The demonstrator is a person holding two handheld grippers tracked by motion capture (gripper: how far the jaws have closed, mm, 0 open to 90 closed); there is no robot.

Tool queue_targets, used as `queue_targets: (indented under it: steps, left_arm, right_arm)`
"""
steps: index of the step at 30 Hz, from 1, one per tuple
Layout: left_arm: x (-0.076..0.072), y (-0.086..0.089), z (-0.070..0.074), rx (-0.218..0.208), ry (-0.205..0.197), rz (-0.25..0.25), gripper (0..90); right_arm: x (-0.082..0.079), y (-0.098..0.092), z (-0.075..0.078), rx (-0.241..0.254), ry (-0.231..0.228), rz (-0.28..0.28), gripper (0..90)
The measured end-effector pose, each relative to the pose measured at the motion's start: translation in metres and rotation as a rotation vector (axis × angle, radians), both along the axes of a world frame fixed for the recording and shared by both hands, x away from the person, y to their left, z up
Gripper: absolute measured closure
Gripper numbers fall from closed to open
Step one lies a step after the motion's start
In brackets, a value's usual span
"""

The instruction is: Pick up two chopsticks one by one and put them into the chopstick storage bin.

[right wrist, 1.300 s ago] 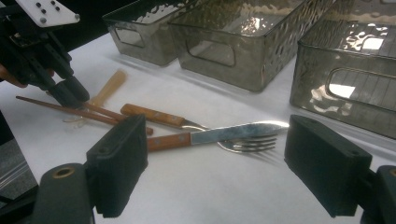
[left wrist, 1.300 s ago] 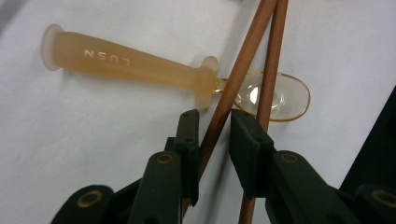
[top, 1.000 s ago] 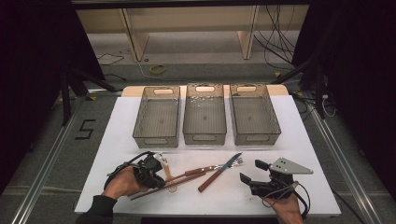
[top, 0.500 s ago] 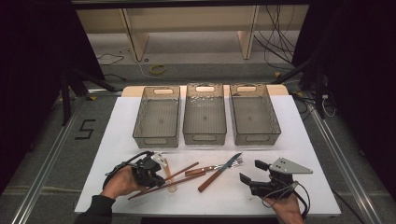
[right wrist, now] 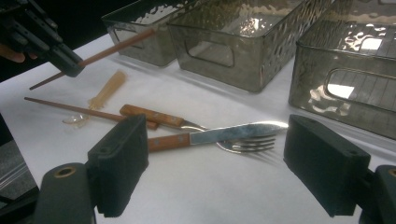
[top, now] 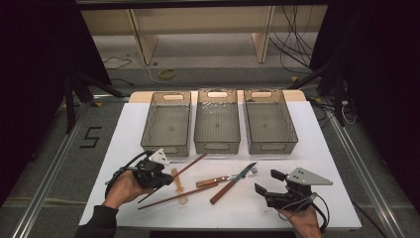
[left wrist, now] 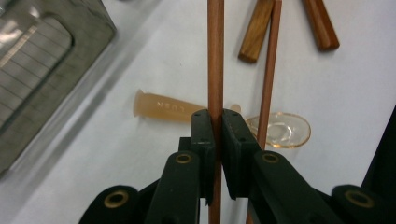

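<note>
My left gripper is shut on a reddish wooden chopstick and holds it off the white table, its far end tilted up toward the left bin. The second chopstick lies flat beside an amber plastic spoon. A wood-handled knife crosses a wood-handled fork at mid-table. My right gripper rests open on the table to their right, nothing between its pads. The right gripper view also shows the left gripper gripping its chopstick.
Three empty smoky plastic bins stand in a row at the back of the white table: left, middle and right. Dark floor, cables and metal rails surround the table.
The left gripper has risen with the chopstick, whose far end has lifted off the table toward the left bin. The right gripper has not moved.
</note>
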State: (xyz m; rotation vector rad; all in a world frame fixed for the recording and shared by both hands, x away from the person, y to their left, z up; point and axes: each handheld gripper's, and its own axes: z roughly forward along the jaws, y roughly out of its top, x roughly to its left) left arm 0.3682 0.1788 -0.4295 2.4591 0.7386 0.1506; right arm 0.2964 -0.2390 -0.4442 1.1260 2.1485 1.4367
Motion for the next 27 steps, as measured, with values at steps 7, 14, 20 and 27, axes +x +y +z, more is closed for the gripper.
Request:
queue_targets:
  steps: [7, 14, 20, 27]
  left_arm:
    - [0.005, 0.008, 0.008, -0.072, -0.019, 0.056, 83.7]
    - [0.012, 0.01, 0.017, -0.109, -0.042, 0.087, 83.7]
    - [0.022, 0.011, 0.023, -0.135, -0.044, 0.107, 83.7]
    - [0.034, 0.015, 0.035, -0.159, -0.073, 0.14, 83.7]
  right_arm:
    - [0.0, 0.0, 0.0, 0.002, -0.001, -0.001, 22.9]
    - [0.0, 0.0, 0.0, 0.004, 0.003, -0.003, 22.9]
    - [0.0, 0.0, 0.0, 0.003, 0.003, -0.005, 22.9]
    - [0.0, -0.001, 0.0, 0.006, 0.002, -0.006, 22.9]
